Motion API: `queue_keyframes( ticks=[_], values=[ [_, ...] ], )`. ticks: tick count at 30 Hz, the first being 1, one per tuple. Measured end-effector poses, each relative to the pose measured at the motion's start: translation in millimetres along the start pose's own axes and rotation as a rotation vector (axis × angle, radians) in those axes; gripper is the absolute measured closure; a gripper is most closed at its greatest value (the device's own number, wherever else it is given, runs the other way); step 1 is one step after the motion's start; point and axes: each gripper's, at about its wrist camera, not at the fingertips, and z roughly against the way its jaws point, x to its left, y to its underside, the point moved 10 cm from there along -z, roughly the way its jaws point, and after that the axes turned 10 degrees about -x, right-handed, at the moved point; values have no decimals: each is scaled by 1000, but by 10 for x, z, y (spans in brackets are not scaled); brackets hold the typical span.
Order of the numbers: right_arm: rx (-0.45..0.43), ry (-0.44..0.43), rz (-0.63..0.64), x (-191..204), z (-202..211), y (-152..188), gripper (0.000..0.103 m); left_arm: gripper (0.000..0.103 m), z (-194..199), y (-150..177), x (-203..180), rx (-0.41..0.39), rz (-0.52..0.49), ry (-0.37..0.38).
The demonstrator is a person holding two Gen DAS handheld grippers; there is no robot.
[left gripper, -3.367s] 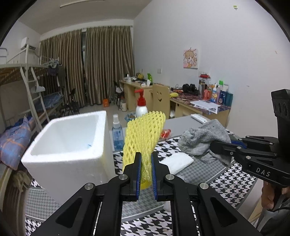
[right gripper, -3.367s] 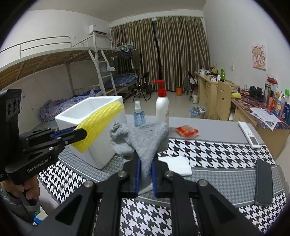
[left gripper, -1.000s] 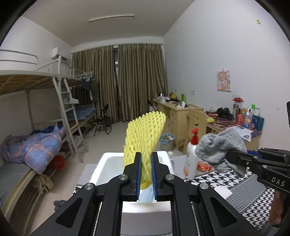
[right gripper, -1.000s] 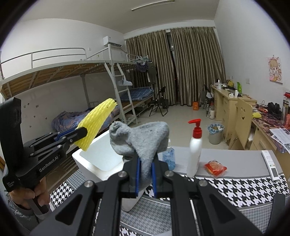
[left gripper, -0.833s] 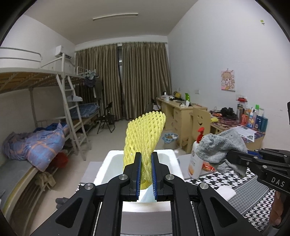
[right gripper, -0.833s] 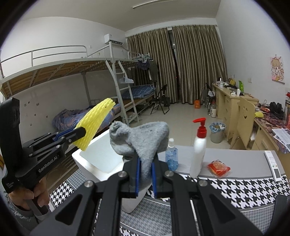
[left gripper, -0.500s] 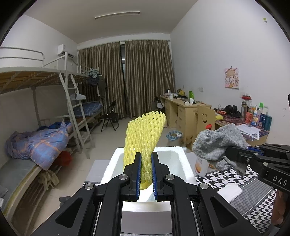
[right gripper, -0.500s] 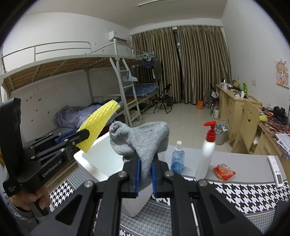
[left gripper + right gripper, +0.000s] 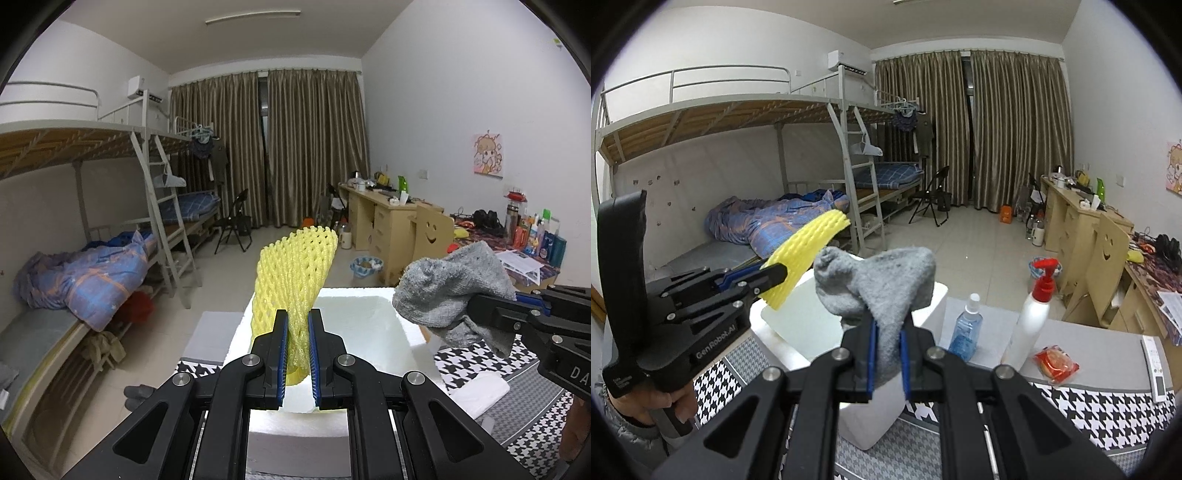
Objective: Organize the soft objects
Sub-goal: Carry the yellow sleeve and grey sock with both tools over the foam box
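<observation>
My left gripper (image 9: 297,350) is shut on a yellow foam net (image 9: 295,273), held upright above the near wall of a white foam box (image 9: 369,332). My right gripper (image 9: 886,354) is shut on a grey cloth (image 9: 882,284), held above the same box (image 9: 798,325). In the left wrist view the grey cloth (image 9: 454,306) hangs over the box's right rim. In the right wrist view the foam net (image 9: 805,258) sticks out over the box's left rim.
A blue spray bottle (image 9: 967,328), a white pump bottle (image 9: 1034,314), a red snack packet (image 9: 1054,363) and a remote (image 9: 1156,363) lie on the table right of the box. A folded white cloth (image 9: 480,391) lies on the houndstooth mat. A bunk bed stands to the left.
Both grippers have risen from the table and moved left toward the foam box, each still holding its item. The box now lies directly below both.
</observation>
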Motion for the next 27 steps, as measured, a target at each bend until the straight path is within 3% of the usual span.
queue_keyframes(
  ticks=[18, 22, 23, 24, 25, 26, 27],
  values=[
    [47, -13, -8, 4, -230, 13, 89, 92, -314, 156, 79, 86, 19, 18],
    [52, -10, -9, 13, -239, 9, 89, 87, -348, 222, 82, 110, 22, 31],
    [53, -8, -9, 13, -243, 7, 89, 76, -354, 236, 86, 116, 24, 37],
    [53, -7, -10, 14, -244, 3, 89, 57, -355, 242, 100, 119, 28, 41],
    [53, -6, -10, 18, -242, 5, 89, 46, -351, 246, 109, 118, 36, 48],
    [52, -5, -10, 21, -240, 0, 89, 29, -340, 244, 128, 114, 43, 50],
    [51, -4, -9, 24, -238, -5, 89, 23, -325, 233, 154, 105, 49, 43]
  ],
)
